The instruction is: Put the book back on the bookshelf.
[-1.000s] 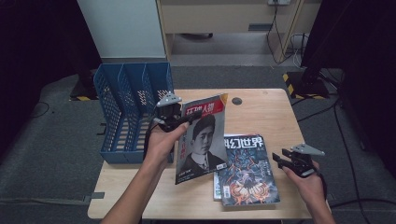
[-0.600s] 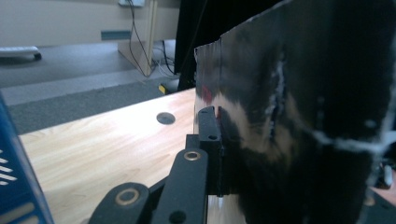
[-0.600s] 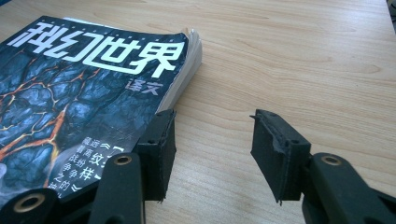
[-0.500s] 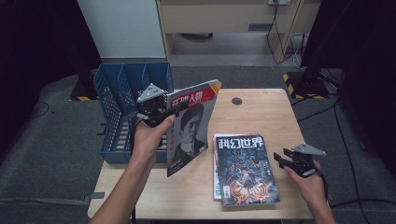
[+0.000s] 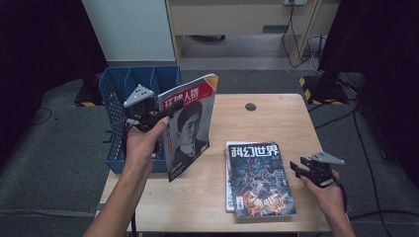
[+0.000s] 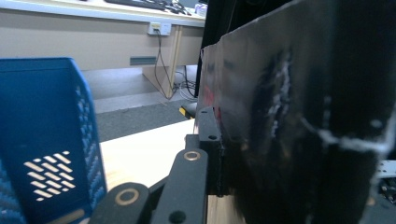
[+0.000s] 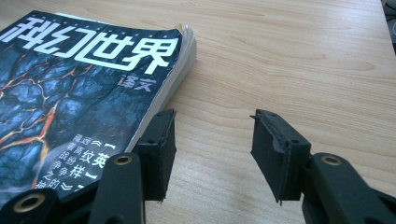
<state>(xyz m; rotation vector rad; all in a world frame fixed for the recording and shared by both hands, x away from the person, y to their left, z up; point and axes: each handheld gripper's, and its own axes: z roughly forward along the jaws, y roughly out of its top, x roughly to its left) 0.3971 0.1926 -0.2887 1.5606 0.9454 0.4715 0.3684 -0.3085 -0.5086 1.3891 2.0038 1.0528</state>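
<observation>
Lifted upright, magazine (image 5: 190, 126) hides left tongs (image 5: 160, 116) tips.

Both forearms are bare, with no sleeves. The left black two-jaw gripper (image 5: 157, 116) carries a grey three-cornered plate (image 5: 138, 95) on top; its linkage arms are matte black with brass-coloured pivot rings. The right black two-jaw gripper (image 7: 211, 154) has ribbed black pads (image 7: 279, 151), small screw holes, and a matching grey plate (image 5: 326, 158).
</observation>
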